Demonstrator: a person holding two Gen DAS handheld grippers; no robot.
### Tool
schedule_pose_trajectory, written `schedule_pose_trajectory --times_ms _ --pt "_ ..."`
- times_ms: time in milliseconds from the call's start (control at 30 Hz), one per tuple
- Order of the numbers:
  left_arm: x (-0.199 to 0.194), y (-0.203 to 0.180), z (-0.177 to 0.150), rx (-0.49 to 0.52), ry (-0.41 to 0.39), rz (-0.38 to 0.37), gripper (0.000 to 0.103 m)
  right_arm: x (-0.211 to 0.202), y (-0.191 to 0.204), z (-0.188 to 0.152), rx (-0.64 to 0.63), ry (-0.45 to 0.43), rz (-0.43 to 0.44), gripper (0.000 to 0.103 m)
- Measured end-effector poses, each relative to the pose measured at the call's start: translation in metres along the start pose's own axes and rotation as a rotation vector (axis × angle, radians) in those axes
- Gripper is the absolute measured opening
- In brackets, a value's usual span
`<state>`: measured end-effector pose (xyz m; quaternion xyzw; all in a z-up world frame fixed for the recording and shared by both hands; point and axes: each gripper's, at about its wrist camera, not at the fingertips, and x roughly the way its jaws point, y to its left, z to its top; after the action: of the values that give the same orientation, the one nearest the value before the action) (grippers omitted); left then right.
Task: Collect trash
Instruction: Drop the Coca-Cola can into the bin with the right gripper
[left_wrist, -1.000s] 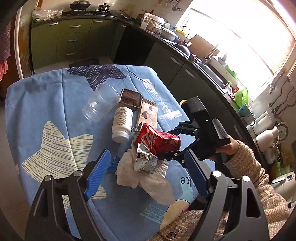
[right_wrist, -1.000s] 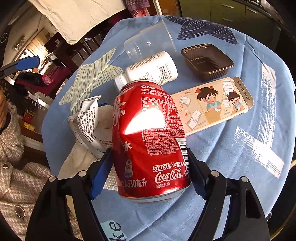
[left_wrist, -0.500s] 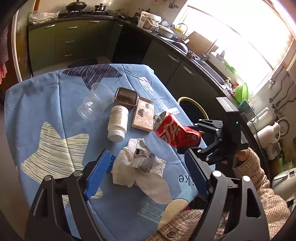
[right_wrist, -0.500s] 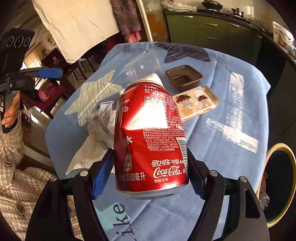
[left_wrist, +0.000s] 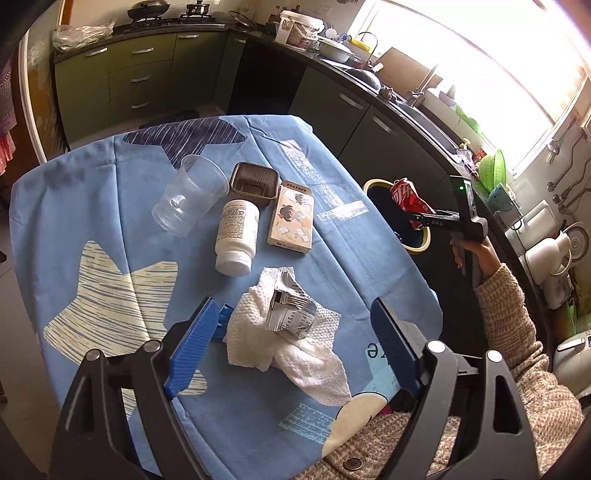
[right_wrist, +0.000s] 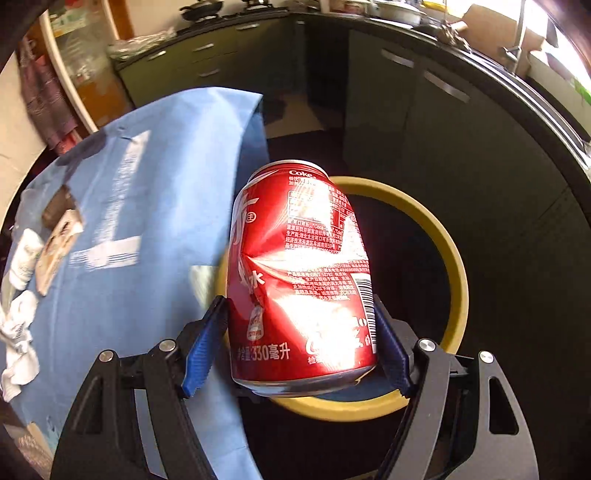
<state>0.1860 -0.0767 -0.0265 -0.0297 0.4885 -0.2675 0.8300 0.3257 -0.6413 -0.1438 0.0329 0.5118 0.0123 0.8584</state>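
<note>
Carried off the counter (left_wrist: 110, 229) since a second ago: dented red Coke can (right_wrist: 299, 273), clamped between right gripper (right_wrist: 301, 343) fingers above yellow-rimmed bin (right_wrist: 456, 266). At six o'clock, left gripper (left_wrist: 291, 350) fingers opening, empty, around crumpled wrapper (left_wrist: 290, 310).

Blue-clothed table (left_wrist: 92, 221): cup (left_wrist: 188, 199), tray (left_wrist: 254, 183), bottle (left_wrist: 237, 236), carton (left_wrist: 293, 219), tissue (left_wrist: 295, 354).
</note>
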Motion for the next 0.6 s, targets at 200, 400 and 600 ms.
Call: schedule_pose_trajectory --times_ms 200,400,600 --pt "0.021 0.002 0.009 0.008 0.058 0.050 0.080 0.027 -0.023 -0.007 0.066 0.020 -0.066 0.078" --pt "0.052 0.007 0.029 0.028 0.110 0.117 0.084 0.011 -0.021 -0.023 0.055 0.005 -0.084 0.078" --pt "0.094 0.021 0.056 0.026 0.161 0.189 0.084 -0.001 -0.008 -0.032 0.040 -0.013 -0.056 0.078"
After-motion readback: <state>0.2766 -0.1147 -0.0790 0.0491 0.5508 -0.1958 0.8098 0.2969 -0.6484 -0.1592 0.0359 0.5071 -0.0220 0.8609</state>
